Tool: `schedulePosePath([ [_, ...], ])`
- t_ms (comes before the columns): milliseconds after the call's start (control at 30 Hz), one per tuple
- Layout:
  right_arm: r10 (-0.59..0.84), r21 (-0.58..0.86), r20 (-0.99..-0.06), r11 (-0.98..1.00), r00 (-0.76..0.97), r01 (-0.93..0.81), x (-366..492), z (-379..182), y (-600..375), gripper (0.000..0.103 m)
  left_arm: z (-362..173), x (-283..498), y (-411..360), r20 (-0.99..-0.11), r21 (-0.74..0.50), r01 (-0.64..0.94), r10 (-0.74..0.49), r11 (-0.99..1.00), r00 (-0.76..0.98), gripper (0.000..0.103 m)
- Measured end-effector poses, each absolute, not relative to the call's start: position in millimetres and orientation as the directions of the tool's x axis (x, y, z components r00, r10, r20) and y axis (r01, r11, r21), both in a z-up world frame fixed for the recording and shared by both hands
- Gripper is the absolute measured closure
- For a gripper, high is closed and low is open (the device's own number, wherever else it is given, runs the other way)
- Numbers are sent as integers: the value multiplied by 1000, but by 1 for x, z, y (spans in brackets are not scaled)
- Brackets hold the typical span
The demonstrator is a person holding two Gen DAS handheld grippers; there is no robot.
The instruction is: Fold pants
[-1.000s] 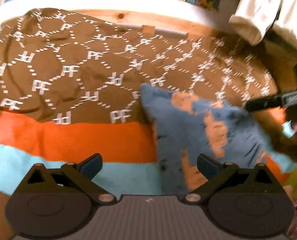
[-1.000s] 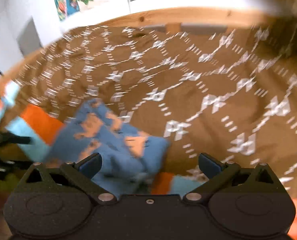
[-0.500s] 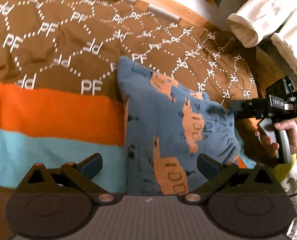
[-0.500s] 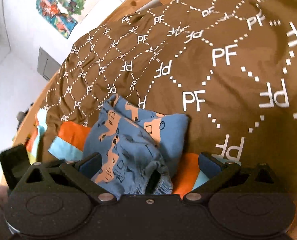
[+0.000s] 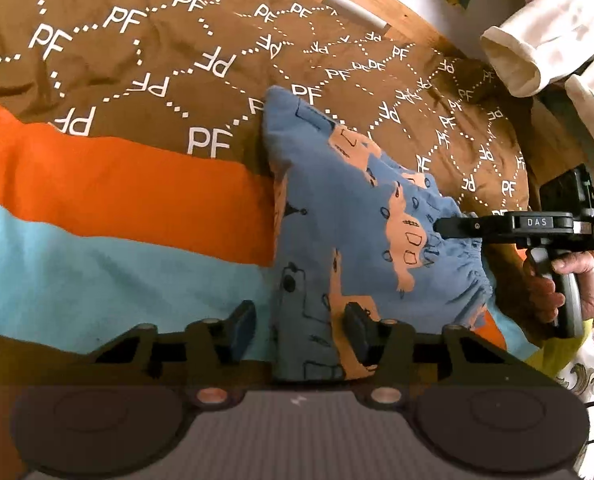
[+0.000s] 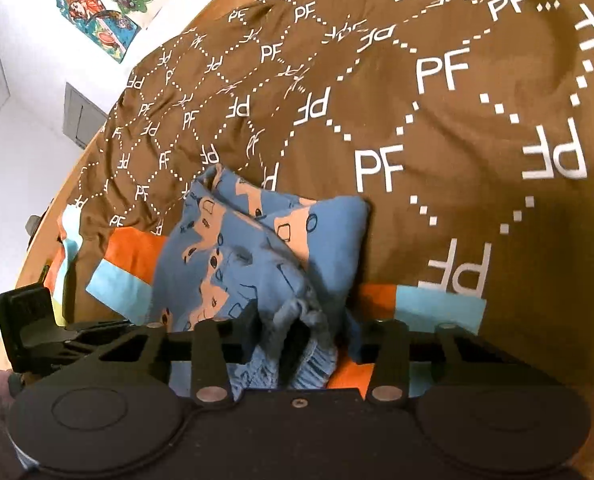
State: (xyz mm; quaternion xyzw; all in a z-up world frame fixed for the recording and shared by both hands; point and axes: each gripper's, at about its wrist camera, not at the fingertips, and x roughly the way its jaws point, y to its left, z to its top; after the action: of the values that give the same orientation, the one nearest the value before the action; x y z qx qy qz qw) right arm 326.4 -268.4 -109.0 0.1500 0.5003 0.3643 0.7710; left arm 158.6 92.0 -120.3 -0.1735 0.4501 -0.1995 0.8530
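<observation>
Pants (image 5: 349,216), blue with orange print, lie bunched lower centre in both views on the brown PF-print duvet (image 5: 145,80), straddling its orange/cyan stripe. Left gripper (image 5: 299,330) jaws have just been closing, now about half open, around a fabric edge at bottom centre; pads don't look fully pressed on it yet. Right gripper (image 6: 303,330) also just been closing, roughly half open, elastic waistband bunched between the jaws; firm pinch or not, cannot tell. Likely two separate edge grips so the cloth can be lifted and spread flat before folding.
</observation>
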Motion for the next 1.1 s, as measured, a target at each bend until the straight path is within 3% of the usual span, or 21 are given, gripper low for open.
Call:
schedulePosePath([
  [233,747,666,-622,662,235,-343,331,-114,-277,58,-119,160,91,-708,-483,167,-496,860,504,57],
  [367,742,666,-626,669,241,-330,331,-115,-279,68,-116,160,87,-718,-472,171,-490,865,495,66],
  [567,700,604,-656,711,281,-361,324,-108,-271,75,-110,161,84,-731,-456,166,-474,874,490,80],
  [700,655,510,-684,745,323,-431,314,-96,-258,78,-106,161,79,-746,-427,167,-451,889,490,81],
  [1100,613,411,-676,774,409,-481,293,-78,-246,81,-101,159,75,-757,-408,153,-427,900,494,83],
])
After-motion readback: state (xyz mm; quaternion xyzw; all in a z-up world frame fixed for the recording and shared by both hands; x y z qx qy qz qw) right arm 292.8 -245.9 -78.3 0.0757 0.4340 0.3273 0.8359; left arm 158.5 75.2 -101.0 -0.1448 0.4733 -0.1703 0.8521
